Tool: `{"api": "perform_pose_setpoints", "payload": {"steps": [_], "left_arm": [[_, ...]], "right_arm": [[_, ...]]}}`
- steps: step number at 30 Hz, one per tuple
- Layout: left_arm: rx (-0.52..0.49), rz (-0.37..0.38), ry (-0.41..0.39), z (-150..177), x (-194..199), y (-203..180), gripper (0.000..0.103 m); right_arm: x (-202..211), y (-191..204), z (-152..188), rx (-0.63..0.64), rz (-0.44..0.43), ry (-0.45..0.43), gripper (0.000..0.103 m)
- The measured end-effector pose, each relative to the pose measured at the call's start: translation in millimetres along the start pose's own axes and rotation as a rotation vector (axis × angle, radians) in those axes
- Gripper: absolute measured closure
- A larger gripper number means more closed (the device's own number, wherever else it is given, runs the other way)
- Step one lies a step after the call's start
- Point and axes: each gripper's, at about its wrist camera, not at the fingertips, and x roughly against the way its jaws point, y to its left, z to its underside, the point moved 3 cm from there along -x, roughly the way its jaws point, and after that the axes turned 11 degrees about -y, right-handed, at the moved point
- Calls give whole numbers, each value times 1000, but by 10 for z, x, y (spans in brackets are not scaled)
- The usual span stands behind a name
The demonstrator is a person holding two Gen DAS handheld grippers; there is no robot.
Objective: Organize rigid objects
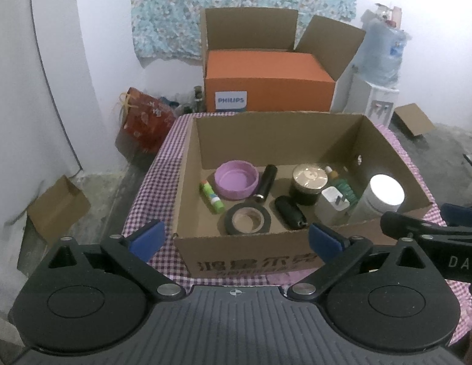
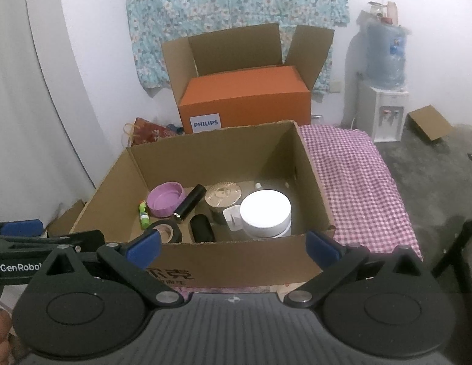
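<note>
Open cardboard box (image 1: 296,252) on the checked-cloth worktop (image 2: 357,176), holding a purple lid (image 1: 235,182), black tape roll (image 1: 247,219), green glue stick (image 1: 211,197), gold-lidded jar (image 1: 309,184) and white-capped jar (image 2: 265,213). Left gripper (image 1: 234,238) and right gripper (image 2: 233,245) released, empty, before the box's near wall.

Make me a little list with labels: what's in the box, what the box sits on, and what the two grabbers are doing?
Box: open cardboard box
Sits on: purple checked cloth
Inside: purple lid, green glue stick, black tape roll, white-lidded jar, gold-lidded jar, two black tubes, white plug
Left gripper: open, empty, in front of the box
Right gripper: open, empty, in front of the box
</note>
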Motion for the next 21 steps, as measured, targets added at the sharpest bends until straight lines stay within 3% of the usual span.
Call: {"api": "perform_pose_setpoints", "payload": {"steps": [21], "left_arm": [[6, -3, 18, 18, -30, 35, 2]], "right_arm": [[-20, 23, 28, 21, 7, 21, 0]]}}
